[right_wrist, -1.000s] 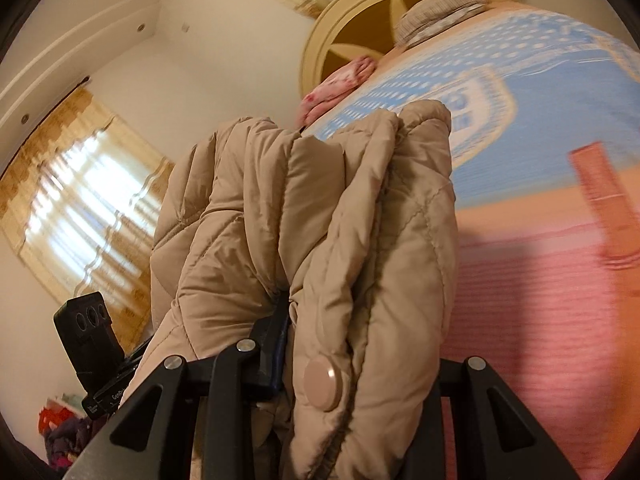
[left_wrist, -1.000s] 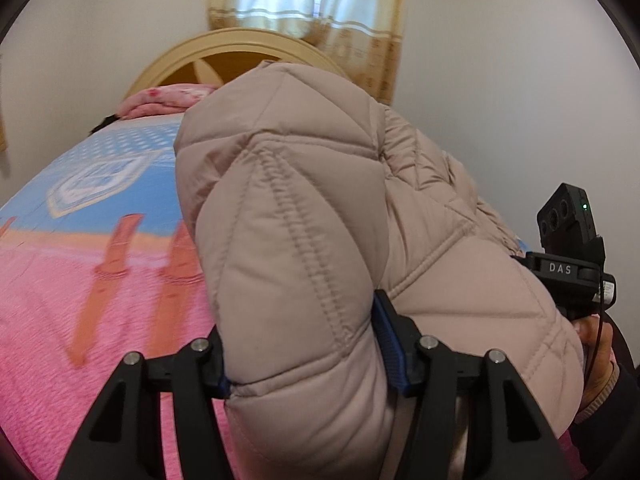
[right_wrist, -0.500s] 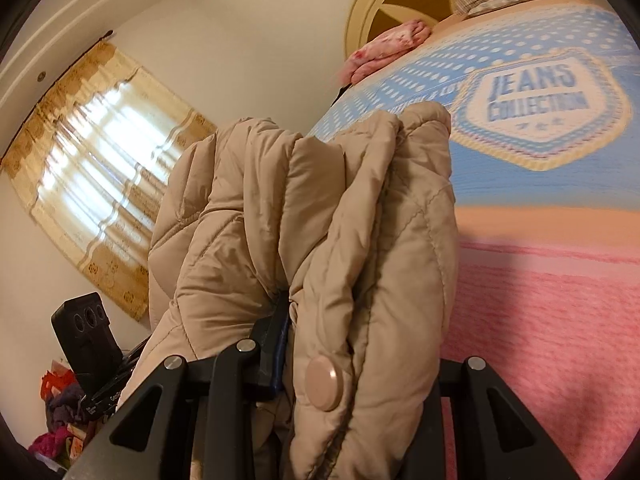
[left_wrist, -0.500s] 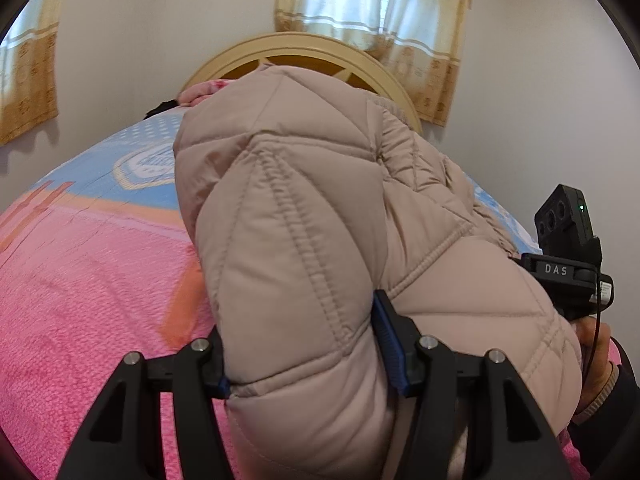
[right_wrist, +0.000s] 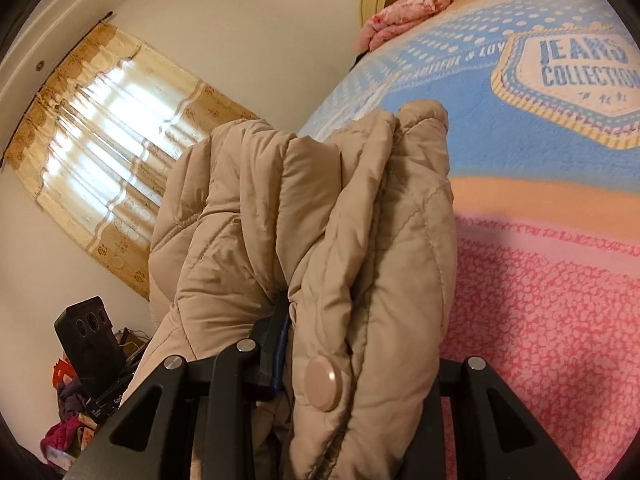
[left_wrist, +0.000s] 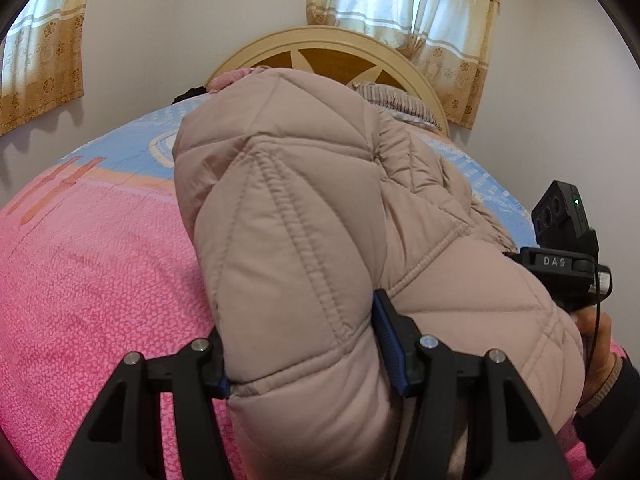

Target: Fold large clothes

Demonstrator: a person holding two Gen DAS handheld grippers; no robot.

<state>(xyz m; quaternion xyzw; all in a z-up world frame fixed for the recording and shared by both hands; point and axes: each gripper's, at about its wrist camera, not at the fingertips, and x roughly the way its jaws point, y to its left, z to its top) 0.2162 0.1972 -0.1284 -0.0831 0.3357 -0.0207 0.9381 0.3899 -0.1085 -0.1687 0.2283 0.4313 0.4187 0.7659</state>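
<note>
Both grippers are clamping the beige puffer jacket [left_wrist: 304,240]: left gripper [left_wrist: 304,356], right gripper [right_wrist: 360,356] (bunched snap-button edge), above pink-and-blue blanket [right_wrist: 540,300].

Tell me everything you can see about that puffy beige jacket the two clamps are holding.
The quilted puffer jacket is pale beige with a smooth, slightly shiny shell, padded panels and stitched seams. A round snap button of the same colour sits on its front edge. It is bunched in thick folds and held up above the pink and blue bedspread. The left gripper pinches a padded roll; the right gripper clamps several gathered layers by the snap.
</note>
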